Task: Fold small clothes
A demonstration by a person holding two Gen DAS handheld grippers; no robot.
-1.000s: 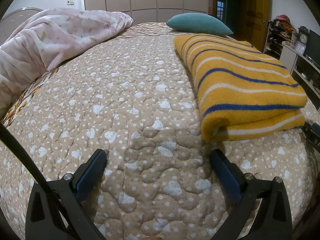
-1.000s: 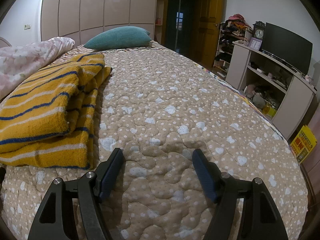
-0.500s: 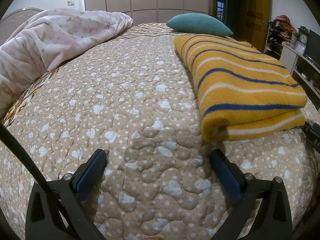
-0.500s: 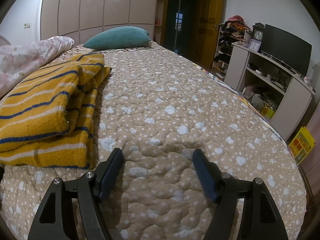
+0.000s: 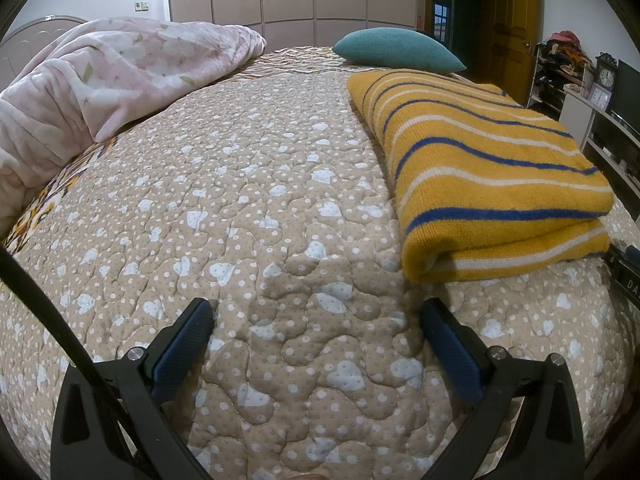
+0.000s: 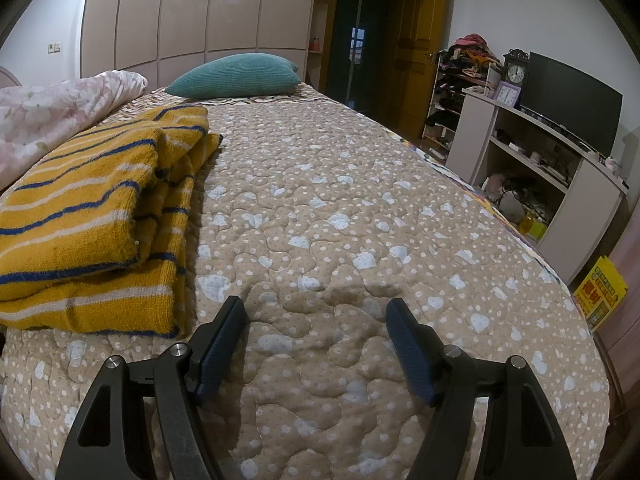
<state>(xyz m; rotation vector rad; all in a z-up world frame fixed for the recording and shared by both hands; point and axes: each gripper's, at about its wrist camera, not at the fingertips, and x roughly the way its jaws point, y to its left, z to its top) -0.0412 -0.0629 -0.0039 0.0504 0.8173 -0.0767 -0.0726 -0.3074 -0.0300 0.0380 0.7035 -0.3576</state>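
A yellow knit garment with blue and white stripes (image 5: 492, 168) lies folded on the quilted bed, at the right in the left wrist view. It also shows at the left in the right wrist view (image 6: 92, 216). My left gripper (image 5: 316, 312) is open and empty, low over the quilt, to the left of the garment's near edge. My right gripper (image 6: 316, 310) is open and empty, low over the quilt, to the right of the garment. Neither touches it.
A beige quilted bedspread (image 5: 240, 200) covers the bed. A pink floral duvet (image 5: 100, 80) is heaped at the left. A teal pillow (image 6: 236, 76) lies at the far end. A TV cabinet (image 6: 552, 168) and a door stand to the right of the bed.
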